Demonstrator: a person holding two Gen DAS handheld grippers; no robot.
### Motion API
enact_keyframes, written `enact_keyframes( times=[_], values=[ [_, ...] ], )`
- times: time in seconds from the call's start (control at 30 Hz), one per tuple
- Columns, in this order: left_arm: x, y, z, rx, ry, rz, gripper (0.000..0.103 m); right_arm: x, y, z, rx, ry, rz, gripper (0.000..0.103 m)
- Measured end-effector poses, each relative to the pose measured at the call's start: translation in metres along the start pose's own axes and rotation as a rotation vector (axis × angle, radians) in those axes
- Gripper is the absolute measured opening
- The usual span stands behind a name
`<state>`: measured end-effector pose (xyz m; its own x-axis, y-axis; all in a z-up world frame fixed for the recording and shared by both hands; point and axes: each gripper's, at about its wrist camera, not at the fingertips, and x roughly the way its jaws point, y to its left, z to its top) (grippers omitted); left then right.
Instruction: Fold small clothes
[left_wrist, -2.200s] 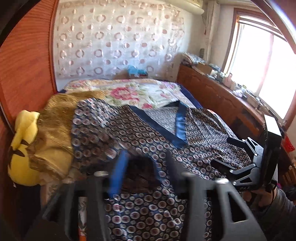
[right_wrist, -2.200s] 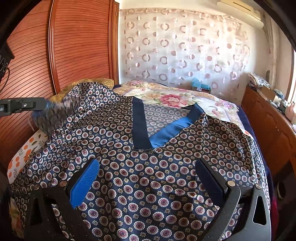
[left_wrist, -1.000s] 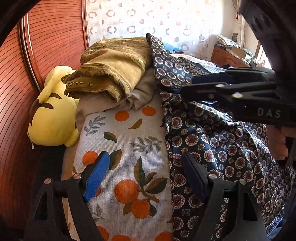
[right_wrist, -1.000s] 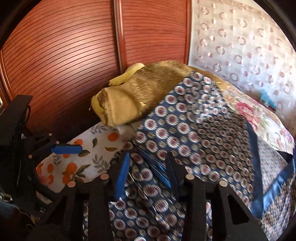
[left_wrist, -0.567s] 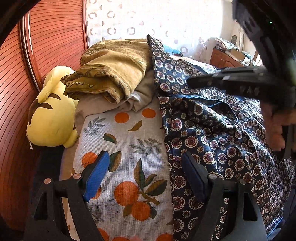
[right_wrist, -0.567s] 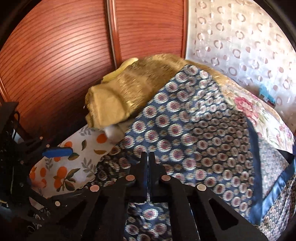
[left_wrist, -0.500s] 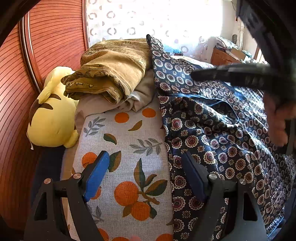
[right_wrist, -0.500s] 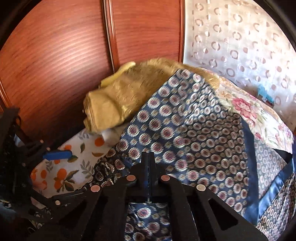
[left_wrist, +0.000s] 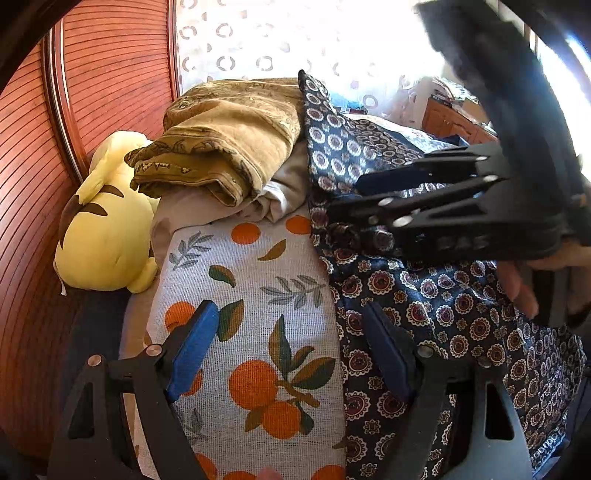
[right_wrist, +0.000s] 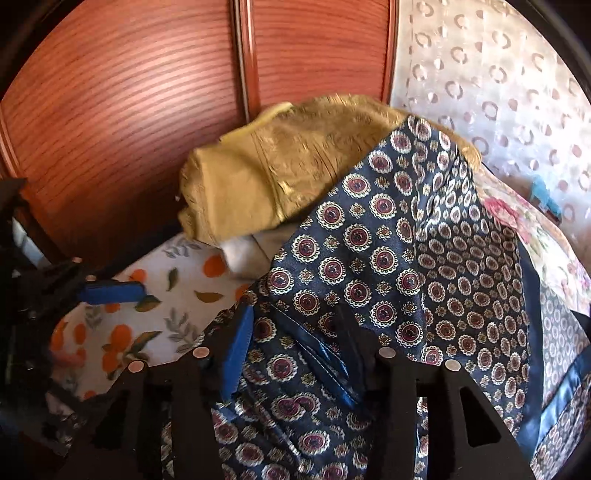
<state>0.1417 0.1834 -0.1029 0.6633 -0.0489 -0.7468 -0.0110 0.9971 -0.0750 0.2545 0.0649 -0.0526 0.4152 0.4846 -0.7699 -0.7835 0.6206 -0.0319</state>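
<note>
The left gripper (left_wrist: 291, 347) hangs tilted down over the orange-print sheet (left_wrist: 255, 295), its jaws spread wide and empty: one blue pad over the sheet, the other at the edge of the navy patterned garment (left_wrist: 436, 310). To the left, a yellow plush toy (left_wrist: 103, 236) lies against the wooden panel (left_wrist: 33, 184), and a folded mustard blanket (left_wrist: 229, 140) sits on a pale cloth beyond the sheet (no containers show in either view). Further right, the right gripper (right_wrist: 293, 334), held by a hand (left_wrist: 517, 284), also points down at the garment. Its jaws have just been opening and now stand apart, released, with a rumpled fold of the garment and its blue trim lying between the pads. The garment spreads rightward across the bed, over a floral bedspread (right_wrist: 546, 243).
</note>
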Motion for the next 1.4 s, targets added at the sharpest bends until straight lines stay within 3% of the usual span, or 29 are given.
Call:
enact_keyframes(
  times=[0.1,0.13,0.17,0.23,0.53,0.67,0.77,0.87,0.93,1.0,1.13,1.27,1.4],
  values=[
    [0.000,0.000,0.000,0.003,0.001,0.001,0.080,0.012,-0.002,0.001,0.024,0.016,-0.011,0.046],
    [0.000,0.000,0.000,0.003,0.001,0.001,0.080,0.013,-0.005,0.002,0.042,0.010,-0.002,0.024],
    [0.000,0.000,0.000,0.003,0.001,0.001,0.080,0.010,-0.008,0.004,0.056,0.000,0.002,0.013],
    [0.001,0.000,0.000,0.001,0.000,0.000,0.080,-0.001,-0.013,0.006,0.079,-0.045,0.002,0.006],
    [0.001,-0.001,0.001,0.012,0.004,0.014,0.080,-0.061,-0.048,0.009,0.150,-0.231,-0.032,0.005],
    [0.001,-0.001,0.001,0.015,0.006,0.017,0.080,-0.067,-0.070,0.004,0.219,-0.233,-0.161,0.005],
    [0.000,-0.002,0.001,0.016,0.005,0.018,0.080,-0.057,-0.092,-0.006,0.285,-0.170,-0.226,0.005],
    [0.000,-0.004,0.001,0.019,0.006,0.024,0.080,-0.039,-0.103,-0.011,0.281,-0.106,-0.265,0.018],
    [-0.001,-0.004,0.001,0.018,0.006,0.023,0.080,-0.034,-0.101,-0.016,0.273,-0.095,-0.284,0.045],
    [-0.002,-0.005,0.000,0.017,0.006,0.024,0.080,-0.038,-0.095,-0.018,0.263,-0.101,-0.280,0.056],
    [-0.003,-0.008,0.002,0.035,0.022,0.018,0.080,-0.051,-0.089,-0.043,0.234,-0.083,-0.264,0.059],
    [-0.010,-0.019,0.009,0.022,0.007,-0.074,0.080,-0.078,-0.081,-0.089,0.186,-0.034,-0.239,0.059],
    [-0.008,-0.032,0.021,0.059,0.002,-0.061,0.079,-0.104,-0.089,-0.137,0.234,-0.012,-0.241,0.059]
  ],
)
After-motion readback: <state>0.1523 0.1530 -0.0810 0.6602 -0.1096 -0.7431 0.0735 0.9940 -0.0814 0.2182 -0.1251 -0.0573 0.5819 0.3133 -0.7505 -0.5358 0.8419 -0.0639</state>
